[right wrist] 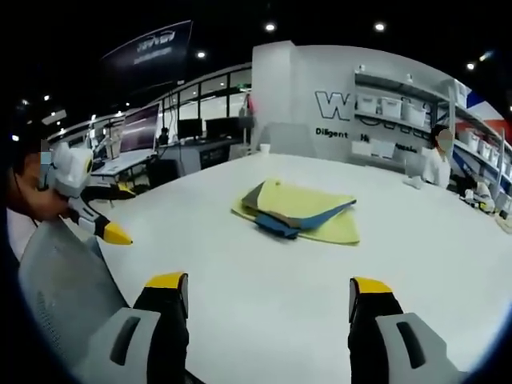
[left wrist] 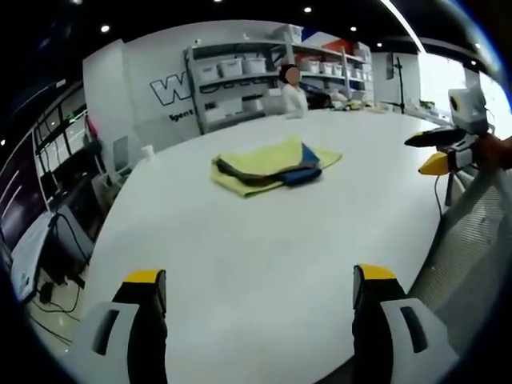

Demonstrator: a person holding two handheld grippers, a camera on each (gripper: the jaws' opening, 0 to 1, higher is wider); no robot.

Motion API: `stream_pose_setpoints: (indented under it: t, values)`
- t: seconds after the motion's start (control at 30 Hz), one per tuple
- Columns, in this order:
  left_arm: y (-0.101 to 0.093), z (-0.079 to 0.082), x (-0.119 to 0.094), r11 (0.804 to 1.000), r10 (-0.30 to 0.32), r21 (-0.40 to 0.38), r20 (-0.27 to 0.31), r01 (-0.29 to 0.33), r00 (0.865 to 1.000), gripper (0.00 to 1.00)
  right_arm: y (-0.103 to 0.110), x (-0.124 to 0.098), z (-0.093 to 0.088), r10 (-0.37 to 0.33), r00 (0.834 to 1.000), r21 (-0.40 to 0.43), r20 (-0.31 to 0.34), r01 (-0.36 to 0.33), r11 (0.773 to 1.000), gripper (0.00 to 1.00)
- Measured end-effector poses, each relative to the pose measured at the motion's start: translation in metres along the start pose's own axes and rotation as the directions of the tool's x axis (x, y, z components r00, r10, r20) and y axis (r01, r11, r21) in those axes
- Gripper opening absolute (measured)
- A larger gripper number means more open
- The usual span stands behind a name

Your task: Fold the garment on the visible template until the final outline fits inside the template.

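Note:
A folded garment [left wrist: 272, 166] in yellow, grey and blue lies flat near the middle of the white table [left wrist: 240, 248]. Its lowest yellow layer [right wrist: 340, 230] spreads widest; I cannot tell whether that is a template or part of the garment. My left gripper [left wrist: 259, 280] hovers at the table's near edge, well short of the garment, open and holding nothing. My right gripper [right wrist: 268, 284] is likewise back at the near edge, open, with the garment [right wrist: 300, 210] ahead of it. Each gripper also appears off to the side in the other's view, right gripper [left wrist: 436, 152] and left gripper [right wrist: 104, 220].
A grey mesh chair back [right wrist: 64, 272] stands at the near table edge between the grippers. A person [left wrist: 293, 94] sits at the far side before shelves of white bins [left wrist: 240, 68]. Desks with monitors [right wrist: 140, 128] line the left side of the room.

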State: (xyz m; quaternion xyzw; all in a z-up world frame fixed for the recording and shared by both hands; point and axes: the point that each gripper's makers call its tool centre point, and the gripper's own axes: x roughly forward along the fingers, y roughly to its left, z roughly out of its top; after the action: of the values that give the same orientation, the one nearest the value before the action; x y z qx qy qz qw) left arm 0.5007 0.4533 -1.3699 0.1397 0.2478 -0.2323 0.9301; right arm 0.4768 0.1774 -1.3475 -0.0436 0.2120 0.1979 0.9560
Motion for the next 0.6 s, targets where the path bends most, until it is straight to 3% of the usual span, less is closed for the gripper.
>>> stream_pose_setpoints:
  t: [0.37, 0.5, 0.6]
  values:
    - [-0.0008, 0.0017, -0.0001, 1.0, -0.003, -0.008, 0.003, 0.003, 1.0, 0.99, -0.0026, 0.0008, -0.0064, -0.012, 0.999, -0.008, -0.031, 0.012, 1.0, 0.8]
    - [-0.0025, 0.0003, 0.0003, 1.0, -0.011, -0.004, -0.003, 0.011, 1.0, 0.99, -0.0019, 0.0009, -0.0024, -0.005, 1.0, 0.014, -0.011, 0.005, 1.0, 0.81]
    - [-0.0074, -0.0052, 0.0021, 0.999, -0.027, 0.023, -0.034, 0.028, 0.999, 0.99, 0.0037, 0.0029, -0.0093, 0.01, 0.998, -0.037, -0.054, -0.012, 0.999, 0.81]
